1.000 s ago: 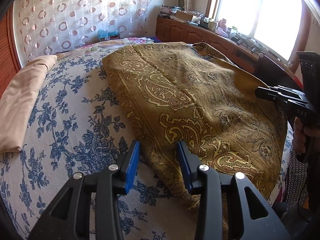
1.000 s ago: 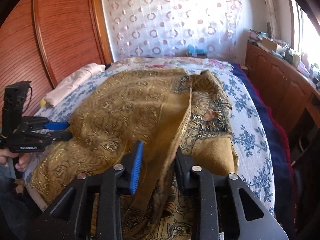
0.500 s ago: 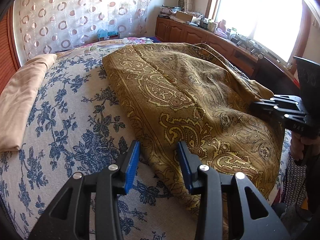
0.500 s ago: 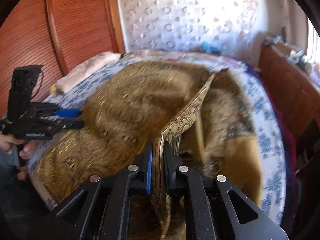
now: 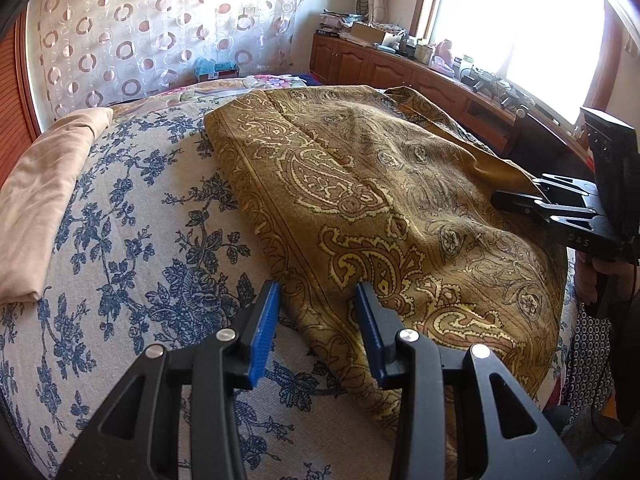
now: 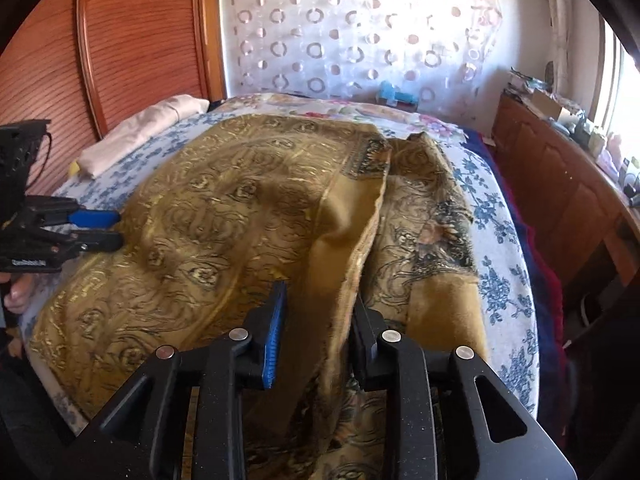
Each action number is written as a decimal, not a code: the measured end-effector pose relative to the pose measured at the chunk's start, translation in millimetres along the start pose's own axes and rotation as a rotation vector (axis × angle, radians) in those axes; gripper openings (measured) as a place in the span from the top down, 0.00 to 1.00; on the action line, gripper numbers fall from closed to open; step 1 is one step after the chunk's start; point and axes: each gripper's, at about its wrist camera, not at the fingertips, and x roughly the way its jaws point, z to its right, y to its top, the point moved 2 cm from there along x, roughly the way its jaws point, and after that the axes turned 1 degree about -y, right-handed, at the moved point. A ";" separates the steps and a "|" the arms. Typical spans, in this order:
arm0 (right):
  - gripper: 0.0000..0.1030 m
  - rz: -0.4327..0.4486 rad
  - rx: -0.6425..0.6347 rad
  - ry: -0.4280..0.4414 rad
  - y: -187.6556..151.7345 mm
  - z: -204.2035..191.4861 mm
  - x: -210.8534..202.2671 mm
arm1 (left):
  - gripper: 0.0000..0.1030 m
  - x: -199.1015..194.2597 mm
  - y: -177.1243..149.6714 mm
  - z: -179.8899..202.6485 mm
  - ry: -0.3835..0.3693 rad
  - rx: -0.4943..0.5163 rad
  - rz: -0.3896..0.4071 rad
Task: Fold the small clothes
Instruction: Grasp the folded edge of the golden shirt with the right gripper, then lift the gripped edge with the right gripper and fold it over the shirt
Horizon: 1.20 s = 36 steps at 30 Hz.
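A gold paisley cloth [image 5: 360,184] lies spread over the bed, bunched on its far side. My left gripper [image 5: 316,320] is open and hovers over the cloth's near edge, which runs under the gap between its blue pads without being pinched. In the right wrist view, a raised fold of the cloth [image 6: 344,264] stands between the fingers of my right gripper [image 6: 318,320]. Its jaws are opening and the left pad is apart from the fabric. Each gripper shows in the other's view: the right gripper [image 5: 516,192] at the cloth's far side, the left gripper [image 6: 119,229] at its left edge.
The bed has a blue-flowered sheet [image 5: 140,240]. A folded beige cloth [image 5: 44,192] lies along its left side. A wooden cabinet [image 5: 400,72] with clutter on top runs under the window. A wooden panel wall [image 6: 120,40] stands behind the bed. A person's hand [image 5: 588,284] holds the right gripper.
Half a second ago the right gripper was shut on the cloth fold and held it up. Now its jaws stand apart and the fold has slumped. The left gripper has not moved.
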 end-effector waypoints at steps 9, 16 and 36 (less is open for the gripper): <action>0.57 -0.018 0.035 0.003 1.2 13.2 5.5 | 0.62 0.4 -0.4 -1.3 -0.006 -0.002 0.001; 0.98 0.005 -0.066 0.042 9.2 -14.9 -4.7 | 0.62 -8.5 -1.3 -2.3 0.012 -0.012 0.039; 0.62 0.028 -0.004 -0.029 -8.4 45.2 -50.0 | 0.62 -35.4 23.5 12.7 -0.010 0.001 0.124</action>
